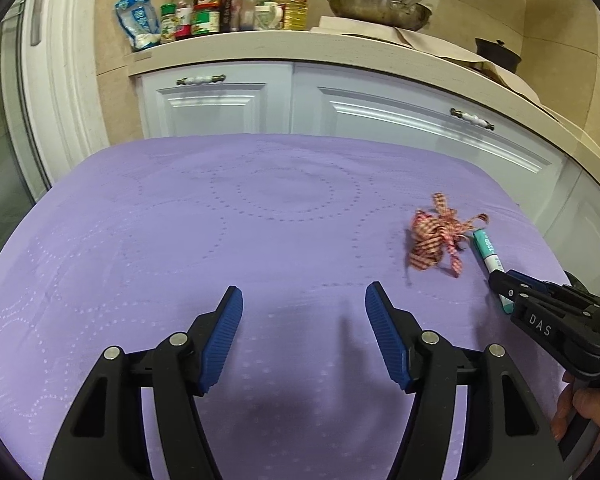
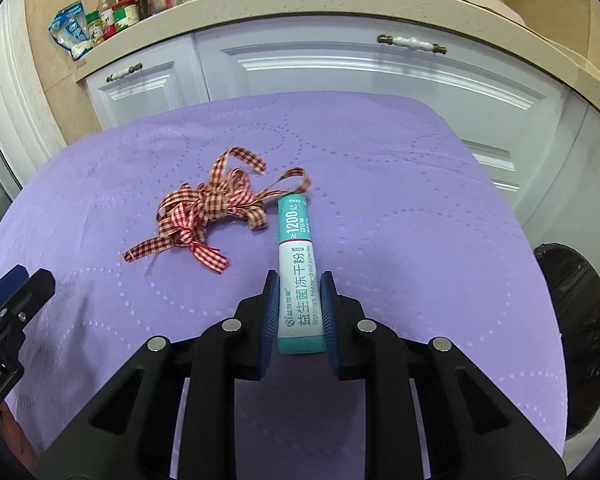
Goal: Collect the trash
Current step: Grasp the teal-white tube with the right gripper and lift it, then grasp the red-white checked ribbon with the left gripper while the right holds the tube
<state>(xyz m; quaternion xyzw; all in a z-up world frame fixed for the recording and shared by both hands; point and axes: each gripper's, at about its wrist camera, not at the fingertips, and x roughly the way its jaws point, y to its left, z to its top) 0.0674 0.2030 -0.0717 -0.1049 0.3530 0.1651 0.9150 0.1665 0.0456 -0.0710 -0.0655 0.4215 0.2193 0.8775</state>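
Fingers (image 2: 271, 308) of right gripper (image 2: 299, 280) clamped on probiotic powder sachet (image 2: 298, 264), flat on purple tablecloth (image 2: 400, 200), ready for lifting toward bin (image 2: 576, 340). Left gripper (image 1: 304, 300) spread, empty, presumably for gingham ribbon (image 2: 204, 216) beside sachet.

Bright even light, soft shadows — fisheye-warped edges

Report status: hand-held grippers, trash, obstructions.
Right hand-held gripper shut on teal-and-white probiotic powder sachet. Left hand-held gripper open, empty. Red checked ribbon tangle loose on purple cloth, touching sachet's far end.
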